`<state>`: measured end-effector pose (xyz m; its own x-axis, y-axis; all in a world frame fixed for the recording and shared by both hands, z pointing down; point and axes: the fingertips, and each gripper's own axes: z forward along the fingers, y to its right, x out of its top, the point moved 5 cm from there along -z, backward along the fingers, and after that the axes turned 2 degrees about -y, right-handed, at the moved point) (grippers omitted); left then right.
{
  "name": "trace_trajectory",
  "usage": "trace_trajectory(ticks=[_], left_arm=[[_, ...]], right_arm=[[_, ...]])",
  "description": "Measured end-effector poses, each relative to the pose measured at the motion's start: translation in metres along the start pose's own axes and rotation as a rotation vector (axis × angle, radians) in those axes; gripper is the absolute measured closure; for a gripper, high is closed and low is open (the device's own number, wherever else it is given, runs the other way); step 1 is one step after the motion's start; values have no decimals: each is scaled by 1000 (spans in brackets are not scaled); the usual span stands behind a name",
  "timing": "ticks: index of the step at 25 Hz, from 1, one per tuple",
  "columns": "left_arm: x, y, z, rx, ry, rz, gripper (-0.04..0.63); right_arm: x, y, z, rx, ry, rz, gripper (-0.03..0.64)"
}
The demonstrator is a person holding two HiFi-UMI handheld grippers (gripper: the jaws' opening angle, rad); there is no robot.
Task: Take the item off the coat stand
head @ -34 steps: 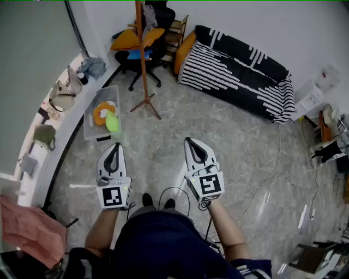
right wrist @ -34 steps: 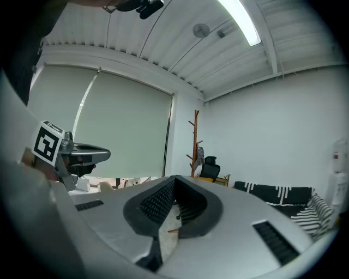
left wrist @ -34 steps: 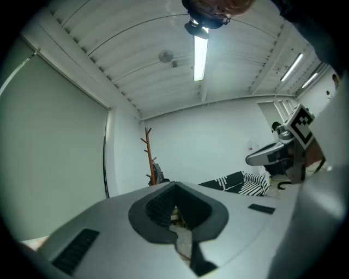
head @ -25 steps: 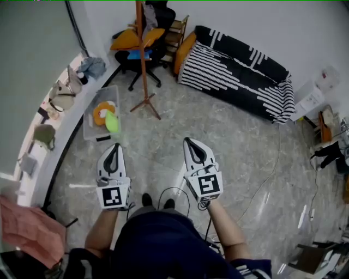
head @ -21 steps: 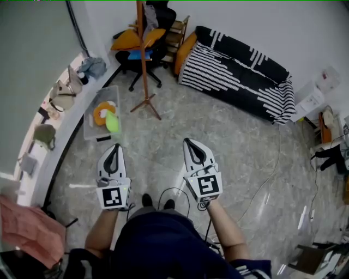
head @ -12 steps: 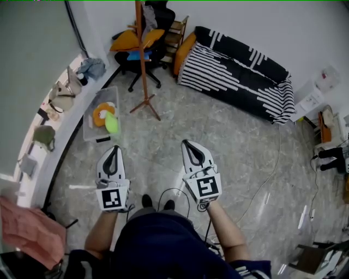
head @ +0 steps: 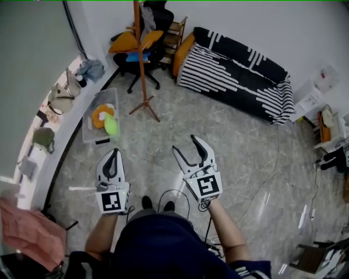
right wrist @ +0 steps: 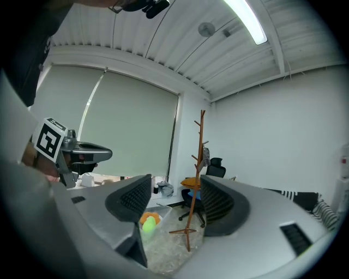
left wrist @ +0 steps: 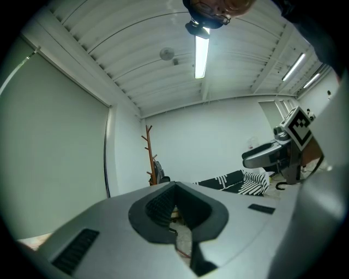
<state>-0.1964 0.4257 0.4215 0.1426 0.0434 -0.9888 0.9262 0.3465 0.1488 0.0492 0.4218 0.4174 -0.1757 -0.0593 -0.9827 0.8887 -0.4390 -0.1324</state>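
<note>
Floor [head: 229,136] of pale stone fills the head view. The left claw [head: 113,156] and right claw [head: 187,146] are both held low in front of the person, well apart from the stand [head: 140,60]. The left claw's jaws lie together with nothing in them. The right claw's jaws are spreading apart, also with nothing in them. The stand is upright at the far wall. A grey item [head: 146,17] hangs near its top, and a chair [head: 148,62] with an orange cushion [head: 126,41] is just behind it. A clear bin [head: 92,124] holding a green thing [head: 110,125] sits near the stand's foot, and a striped sofa [head: 234,73] lies to the right.

In the left gripper view, the left claw [left wrist: 174,192] is closed on nothing. The stand [left wrist: 150,158] is far off against the wall, the sofa [left wrist: 240,181] is low at the right, and the right claw [left wrist: 270,156] is at the right edge.

In the right gripper view, the right claw [right wrist: 174,199] is opening and its pads touch nothing. Through the gap the stand [right wrist: 199,163] shows far beyond, with the grey item [right wrist: 206,153] on an upper peg. The bin [right wrist: 158,210] and green thing [right wrist: 147,228] show lower left. The left claw [right wrist: 84,153] is at the left.
</note>
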Motion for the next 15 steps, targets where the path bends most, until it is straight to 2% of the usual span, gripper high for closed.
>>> trace_trajectory(ticks=[1, 5, 15], left_arm=[[0, -1, 0, 2, -2, -4, 571], [0, -1, -2, 6, -2, -5, 571], [-13, -43, 1, -56, 14, -8, 571]], right_arm=[[1, -1, 1, 10, 4, -7, 305], [6, -4, 4, 52, 17, -37, 248], [25, -21, 56, 38, 21, -59, 239]])
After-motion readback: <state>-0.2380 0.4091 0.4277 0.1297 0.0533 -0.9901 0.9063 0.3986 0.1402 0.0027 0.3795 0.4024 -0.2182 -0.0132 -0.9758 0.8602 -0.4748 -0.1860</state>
